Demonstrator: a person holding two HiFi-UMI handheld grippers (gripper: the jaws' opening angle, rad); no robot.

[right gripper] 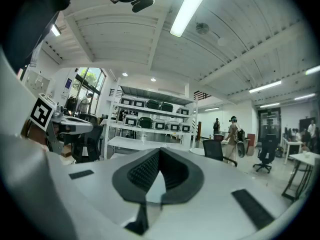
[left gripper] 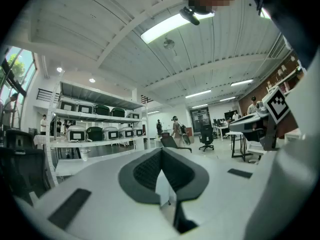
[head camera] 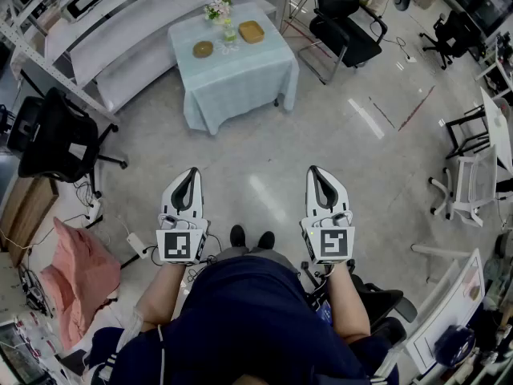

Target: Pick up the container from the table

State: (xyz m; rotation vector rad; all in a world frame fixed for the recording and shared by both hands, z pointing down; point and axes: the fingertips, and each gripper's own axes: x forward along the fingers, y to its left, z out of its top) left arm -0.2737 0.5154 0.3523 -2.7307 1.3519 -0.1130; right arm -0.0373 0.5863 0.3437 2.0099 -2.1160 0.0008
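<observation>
Now | left gripper [head camera: 190,175] closed | right gripper [head camera: 315,173] closed | one table [head camera: 240,79]

On the far tabletop [head camera: 240,87], the two tan items [head camera: 251,31] beside the flowers [head camera: 216,8] are too small to identify, and the person's torso [head camera: 248,319] hides the near floor [head camera: 264,159].

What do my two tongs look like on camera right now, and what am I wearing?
The left tongs and right tongs match: white shells tapering to a point, lined inside with black textured pads. Each has a white cube at its rear with black square markers on it. You are wearing a dark blue top.
</observation>
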